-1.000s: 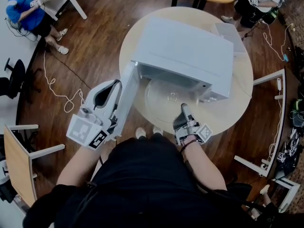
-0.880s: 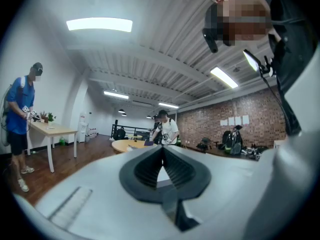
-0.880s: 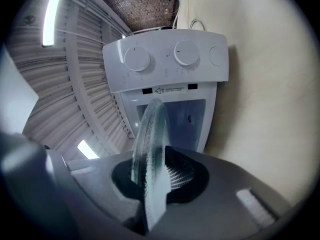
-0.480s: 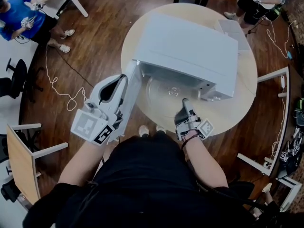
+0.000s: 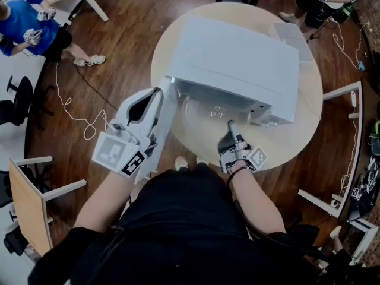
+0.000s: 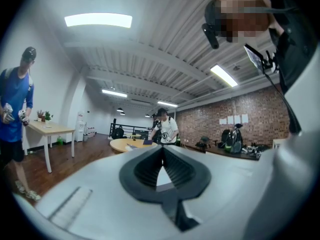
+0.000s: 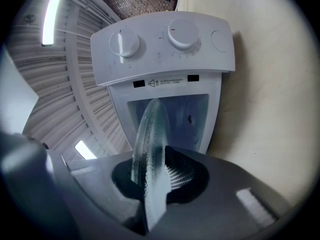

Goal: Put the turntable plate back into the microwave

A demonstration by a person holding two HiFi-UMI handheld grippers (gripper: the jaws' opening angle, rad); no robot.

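the round bench (image 5: 297, 141) is being taken up mostly by the white microwave (image 5: 237, 58), whose door (image 5: 161, 132) is being kept swung wide. compared with a second ago, the left gripper (image 5: 148, 103) is being eased a little further along the door's outer face, its jaws pressed together on nothing, while the right gripper (image 5: 230, 126) is being kept almost where it was. by this reading the opening is being held clear, and the seating is judged not yet done. the glass turntable plate (image 5: 205, 114) is being clamped by its near rim between the right jaws; ahead of them it is being held level, partly inside the cavity, partly jutting out.
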